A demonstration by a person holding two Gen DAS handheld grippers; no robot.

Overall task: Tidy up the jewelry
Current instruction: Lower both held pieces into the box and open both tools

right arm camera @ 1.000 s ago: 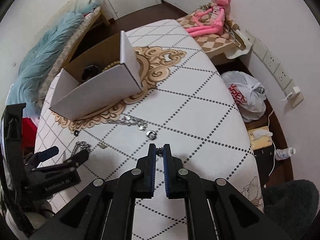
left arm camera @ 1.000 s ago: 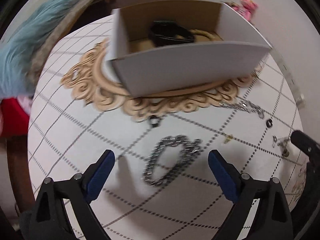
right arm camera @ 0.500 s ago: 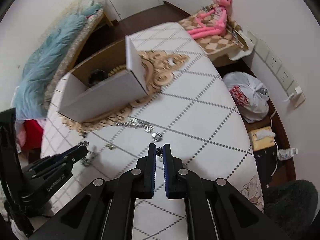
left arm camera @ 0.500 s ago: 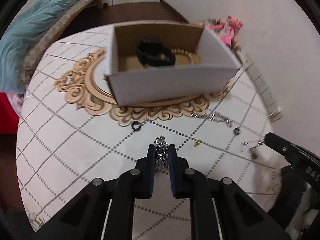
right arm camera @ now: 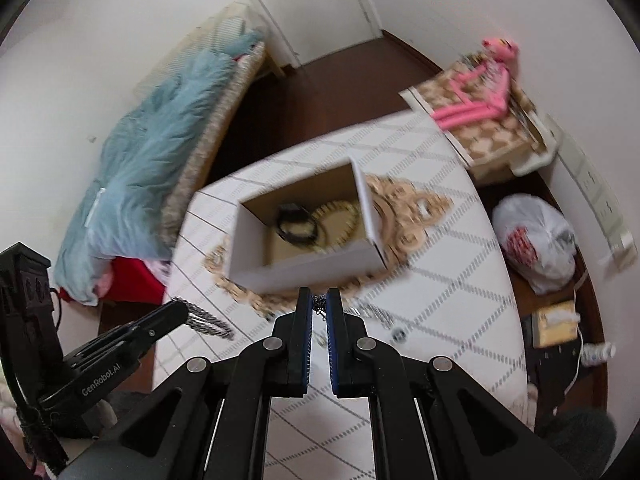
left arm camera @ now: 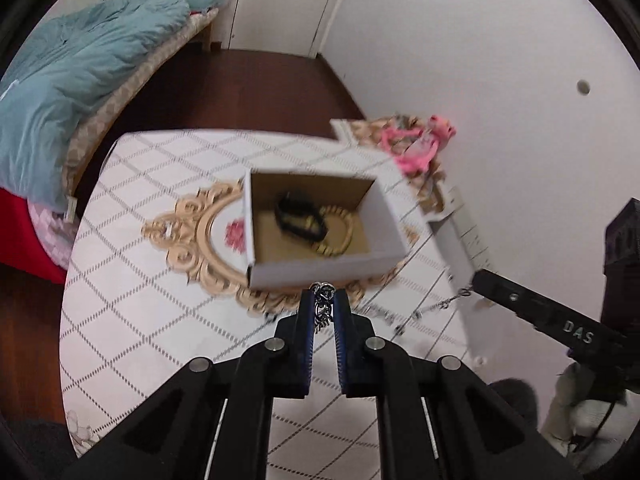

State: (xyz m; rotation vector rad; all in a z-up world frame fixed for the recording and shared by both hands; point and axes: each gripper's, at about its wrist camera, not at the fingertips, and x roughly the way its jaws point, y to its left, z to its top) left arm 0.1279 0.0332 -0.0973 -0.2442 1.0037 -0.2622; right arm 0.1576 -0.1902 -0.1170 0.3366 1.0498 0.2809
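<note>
My left gripper (left arm camera: 324,300) is shut on a thick silver chain bracelet (left arm camera: 323,307) and holds it above the table in front of the open cardboard box (left arm camera: 320,270). The bracelet hangs from it in the right wrist view (right arm camera: 204,320). My right gripper (right arm camera: 319,300) is shut on a thin silver chain (right arm camera: 319,303), which dangles from its tip in the left wrist view (left arm camera: 454,300). The box (right arm camera: 304,270) holds a black bracelet (left arm camera: 298,218) and a gold beaded bracelet (left arm camera: 340,232).
Loose small jewelry (left arm camera: 390,314) lies on the checked white tablecloth (left arm camera: 132,300) in front of the box. A ring (right arm camera: 398,335) lies near the chain pieces. A bed with a blue duvet (left arm camera: 60,92) is to the left, a pink plush toy (right arm camera: 480,100) at the far right.
Both grippers have lifted well above the table with their chains. A second ago the left gripper was open around the thick bracelet on the cloth; it closed on it and raised it.
</note>
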